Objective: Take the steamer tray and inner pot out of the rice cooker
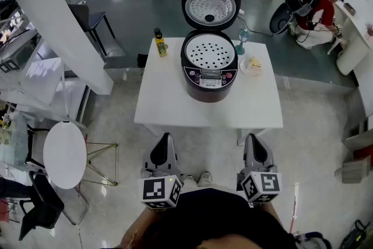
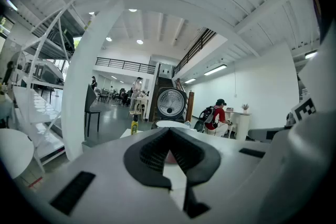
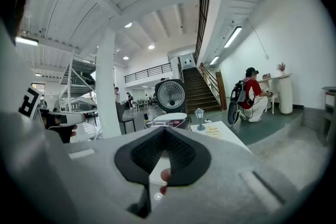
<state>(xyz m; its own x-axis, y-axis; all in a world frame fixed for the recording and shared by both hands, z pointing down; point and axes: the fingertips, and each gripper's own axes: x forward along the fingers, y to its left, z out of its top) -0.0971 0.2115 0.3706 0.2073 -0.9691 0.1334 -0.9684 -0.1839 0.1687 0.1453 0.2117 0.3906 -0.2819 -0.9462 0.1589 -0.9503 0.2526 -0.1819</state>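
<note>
Left gripper view shows your left gripper (image 2: 169, 131) with its jaws pressed together and nothing between them. The right gripper view shows the same for your right gripper (image 3: 164, 130): shut and empty. In the head view both sit close to your body, side by side, short of the near edge of the table (image 1: 169, 105) and pointed roughly level toward it. That reads as a ready stance, with neither tool carrying anything and no step of the job done yet.

The rice cooker (image 1: 208, 70) stands toward the far middle of the table, its control panel facing you and its lid (image 1: 210, 6) tipped up and back, which leaves the opening free from above. The steamer tray (image 1: 210, 53), white with rows of holes, sits in the mouth of the cooker. It covers the inner pot, which you cannot see from here, so I judge the tray has to come out first. You will need to open the jaws before reaching its rim.

A yellow bottle (image 1: 159, 44) stands just left of the cooker. What looks like a stemmed glass (image 1: 242, 41) and a plate (image 1: 244, 68) of food stand just to its right. The bare tabletop in front of the cooker therefore looks the likeliest place to set things down. A person in red (image 1: 317, 14) crouches well beyond the table.
</note>
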